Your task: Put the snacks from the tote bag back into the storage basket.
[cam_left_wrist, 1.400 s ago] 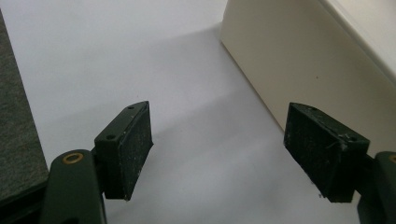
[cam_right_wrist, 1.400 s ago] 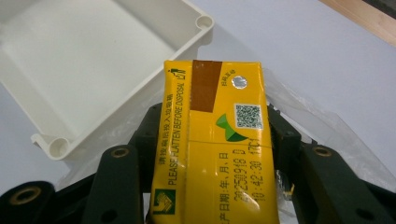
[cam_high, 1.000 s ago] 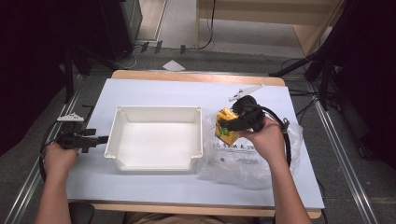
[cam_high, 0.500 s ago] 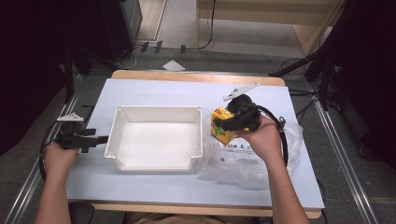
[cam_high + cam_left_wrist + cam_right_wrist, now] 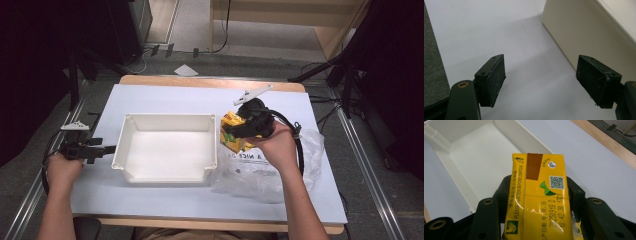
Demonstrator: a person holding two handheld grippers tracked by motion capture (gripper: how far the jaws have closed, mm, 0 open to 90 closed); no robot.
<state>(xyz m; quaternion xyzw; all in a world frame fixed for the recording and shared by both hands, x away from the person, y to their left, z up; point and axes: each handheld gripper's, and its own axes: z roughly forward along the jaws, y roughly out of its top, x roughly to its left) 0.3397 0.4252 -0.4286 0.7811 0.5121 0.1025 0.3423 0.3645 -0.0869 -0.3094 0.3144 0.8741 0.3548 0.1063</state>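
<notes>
A yellow drink carton (image 5: pixel 541 202) with printed text and a QR code is clamped between the jaws of my right gripper (image 5: pixel 537 195). In the high view the carton (image 5: pixel 231 134) hangs just right of the white tray (image 5: pixel 167 172), above a clear plastic bag (image 5: pixel 265 172), with the right gripper (image 5: pixel 240 129) shut on it. The tray (image 5: pixel 446 160) lies beyond the carton and has nothing in it. My left gripper (image 5: pixel 111 148) rests on the table at the tray's left wall. Its jaws (image 5: pixel 541 82) stand wide apart with only table between them, the tray wall (image 5: pixel 584 35) close beside one pad.
The table is covered by a pale blue sheet (image 5: pixel 165 97) with a wooden edge (image 5: pixel 210 81) at the far side. Cables and stands sit on the floor behind. A black cable (image 5: pixel 299 145) loops from the right gripper over the bag.
The right gripper has carried the carton a little left toward the tray's right wall and lifted it off the bag. The left gripper has stayed still.
</notes>
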